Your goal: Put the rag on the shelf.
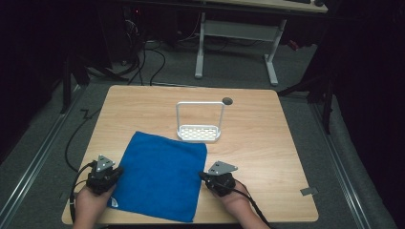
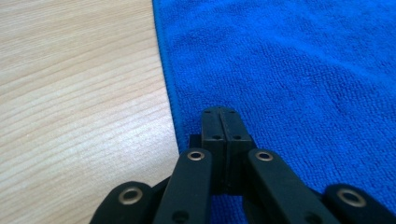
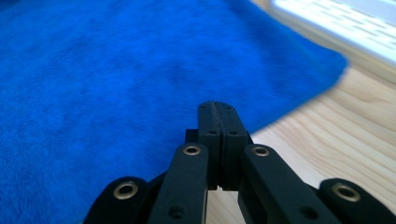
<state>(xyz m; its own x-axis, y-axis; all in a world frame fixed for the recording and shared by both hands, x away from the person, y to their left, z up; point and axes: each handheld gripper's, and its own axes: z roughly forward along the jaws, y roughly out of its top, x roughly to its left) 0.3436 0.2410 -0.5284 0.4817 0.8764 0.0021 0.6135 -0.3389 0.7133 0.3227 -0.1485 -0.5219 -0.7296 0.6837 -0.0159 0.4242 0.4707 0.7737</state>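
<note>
A blue cloth [image 1: 160,176] lies flat on the wooden table [image 1: 267,143], towards its near edge. My left gripper [image 1: 119,170] rests at the cloth's left edge, held by a hand coming in from below. In the left gripper view its jaws [image 2: 219,112] are pressed together, tips just over the cloth's hem [image 2: 289,70], with no fold seen between them. My right gripper [image 1: 201,174] sits at the cloth's right edge. Its jaws [image 3: 217,106] are also together, tips over the blue cloth [image 3: 116,70] near its corner, nothing visibly pinched.
A white rack [image 1: 199,133] with a tall wire handle and a perforated base stands just beyond the cloth; it shows blurred in the right gripper view [image 3: 336,23]. A round cable hole [image 1: 227,100] lies behind it. A grey patch [image 1: 308,191] marks the near right corner.
</note>
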